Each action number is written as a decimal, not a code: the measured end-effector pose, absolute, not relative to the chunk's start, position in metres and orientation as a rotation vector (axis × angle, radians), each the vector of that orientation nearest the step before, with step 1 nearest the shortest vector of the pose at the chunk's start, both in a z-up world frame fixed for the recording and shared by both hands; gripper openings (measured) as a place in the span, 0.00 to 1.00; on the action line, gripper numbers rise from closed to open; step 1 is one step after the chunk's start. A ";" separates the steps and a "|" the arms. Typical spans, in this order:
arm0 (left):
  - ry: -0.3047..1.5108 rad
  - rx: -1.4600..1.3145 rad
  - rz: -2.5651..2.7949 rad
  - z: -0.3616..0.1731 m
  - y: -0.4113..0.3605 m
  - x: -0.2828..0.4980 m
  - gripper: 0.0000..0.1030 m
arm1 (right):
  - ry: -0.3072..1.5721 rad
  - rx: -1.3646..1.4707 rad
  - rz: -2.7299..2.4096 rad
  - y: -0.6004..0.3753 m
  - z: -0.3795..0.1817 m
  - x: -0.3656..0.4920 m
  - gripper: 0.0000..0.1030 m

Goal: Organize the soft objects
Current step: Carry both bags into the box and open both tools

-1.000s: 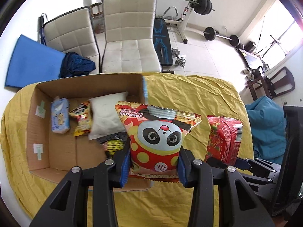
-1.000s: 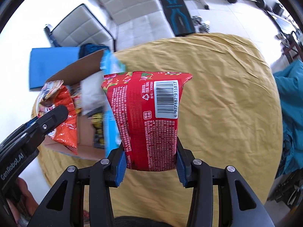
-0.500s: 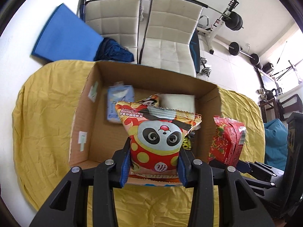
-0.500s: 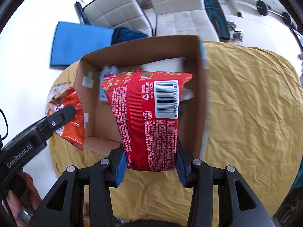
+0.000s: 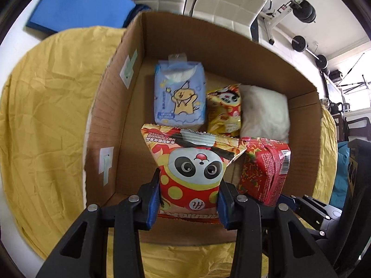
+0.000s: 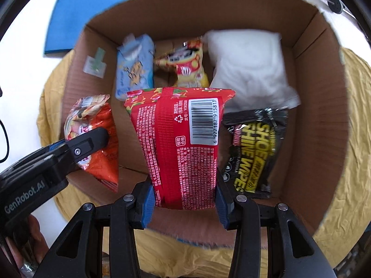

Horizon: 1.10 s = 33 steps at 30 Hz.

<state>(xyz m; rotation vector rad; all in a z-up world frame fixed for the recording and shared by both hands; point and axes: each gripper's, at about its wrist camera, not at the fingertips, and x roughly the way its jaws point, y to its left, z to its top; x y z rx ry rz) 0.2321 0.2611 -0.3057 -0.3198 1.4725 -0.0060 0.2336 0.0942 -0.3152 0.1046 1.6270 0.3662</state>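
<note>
My left gripper [image 5: 189, 205] is shut on a panda snack bag [image 5: 193, 169] and holds it over the near part of the open cardboard box [image 5: 109, 106]. My right gripper [image 6: 184, 205] is shut on a red snack bag [image 6: 183, 146] with a barcode, held inside the box [image 6: 324, 120] beside the panda bag [image 6: 92, 136]. The red bag also shows in the left wrist view [image 5: 264, 171]. In the box lie a blue tissue pack [image 5: 179, 97], a small yellow panda bag [image 5: 223, 111], a white pillow [image 5: 264, 113] and a black shoe wipes pack [image 6: 252, 153].
The box stands on a round table under a yellow cloth [image 5: 46, 115]. Two white chairs [image 5: 222, 2] stand behind it, with a blue mat [image 5: 78, 2] on the floor and gym weights [image 5: 301, 11] at the back right.
Both grippers have moved forward and down with their bags, from above the box's near edge to over and inside the box. The box contents now look much closer.
</note>
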 end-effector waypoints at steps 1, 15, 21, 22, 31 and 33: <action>1.484 -0.322 -0.008 -0.312 0.263 0.233 0.37 | 1.641 0.107 0.368 0.097 -0.323 0.234 0.45; 1.615 -0.320 -0.040 -0.368 0.272 0.237 0.38 | 1.723 0.114 0.364 0.126 -0.376 0.248 0.46; 1.627 -0.311 -0.033 -0.369 0.271 0.240 0.38 | 1.732 0.113 0.361 0.124 -0.379 0.248 0.47; 1.630 -0.312 -0.029 -0.366 0.270 0.241 0.38 | 1.732 0.111 0.362 0.125 -0.380 0.249 0.47; 1.607 -0.322 -0.017 -0.348 0.270 0.243 0.47 | 1.713 0.088 0.356 0.125 -0.360 0.254 0.63; 1.594 -0.306 -0.015 -0.338 0.269 0.243 0.48 | 1.696 0.071 0.344 0.124 -0.351 0.255 0.63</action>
